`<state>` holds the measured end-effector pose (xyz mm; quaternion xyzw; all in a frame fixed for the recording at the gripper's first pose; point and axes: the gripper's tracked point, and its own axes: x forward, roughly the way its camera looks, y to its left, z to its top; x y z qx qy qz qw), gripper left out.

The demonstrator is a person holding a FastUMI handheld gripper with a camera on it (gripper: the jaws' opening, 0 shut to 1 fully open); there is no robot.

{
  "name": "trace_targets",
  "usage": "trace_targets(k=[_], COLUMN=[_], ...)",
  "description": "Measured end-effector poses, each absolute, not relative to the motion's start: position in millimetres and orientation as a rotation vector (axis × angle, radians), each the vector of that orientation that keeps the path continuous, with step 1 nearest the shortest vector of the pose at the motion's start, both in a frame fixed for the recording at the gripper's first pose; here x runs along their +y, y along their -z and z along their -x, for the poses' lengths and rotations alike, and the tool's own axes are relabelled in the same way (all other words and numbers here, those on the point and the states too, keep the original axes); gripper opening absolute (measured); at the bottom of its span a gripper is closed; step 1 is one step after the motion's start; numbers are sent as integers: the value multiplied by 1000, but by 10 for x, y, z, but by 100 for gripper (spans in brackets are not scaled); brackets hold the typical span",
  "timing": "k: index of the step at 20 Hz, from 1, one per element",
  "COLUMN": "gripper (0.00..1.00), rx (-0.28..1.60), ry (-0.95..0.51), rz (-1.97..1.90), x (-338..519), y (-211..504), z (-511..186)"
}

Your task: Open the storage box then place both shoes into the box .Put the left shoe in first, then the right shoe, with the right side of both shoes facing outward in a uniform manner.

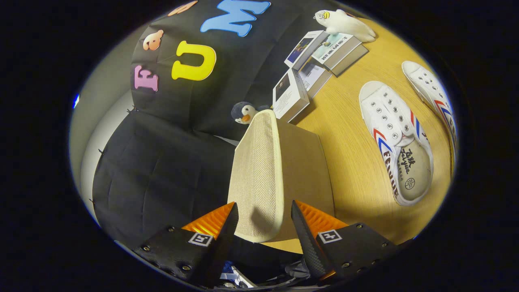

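The beige fabric lid (259, 178) of the storage box (306, 174) stands raised between my fingers. Its woven face touches one finger (227, 227). A narrow gap with shadow separates its rim from the other finger (302, 227). My gripper (263, 209) is open around the lid's near end. The box's brown body rests on the wooden table (348, 170) just beyond the fingers. Two white shoes with red and blue stripes lie on the table beside the box, one nearer it (395, 142) and one farther off (432, 91).
A stack of books (320, 56) and one more book (290, 95) lie on the table beyond the box. A penguin plush (244, 112) peeks from behind the lid's far end. A white plush animal (344, 24) rests past the books.
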<state>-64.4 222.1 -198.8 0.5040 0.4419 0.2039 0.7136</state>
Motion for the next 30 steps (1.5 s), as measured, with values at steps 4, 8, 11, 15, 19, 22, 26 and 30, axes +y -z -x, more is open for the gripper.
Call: trace_targets(k=[4,8,11,15,19,22,26,30], gripper=[36,7,7,7,7,7,7,7], rx=[1020,979,973,919,837,787,761,752], ry=[-454,-463,-493,-541,-579,-621,-690,-730], rz=[-1114,-1159,-1143,-1161,-1105,-1089,-1056,-1057], x=[2214,2151,2121,2177,2227,2362,2651,2911], y=[2008,1873,1729,1335,976,696,474,306], z=[675,573,593,484,332,248,224,195])
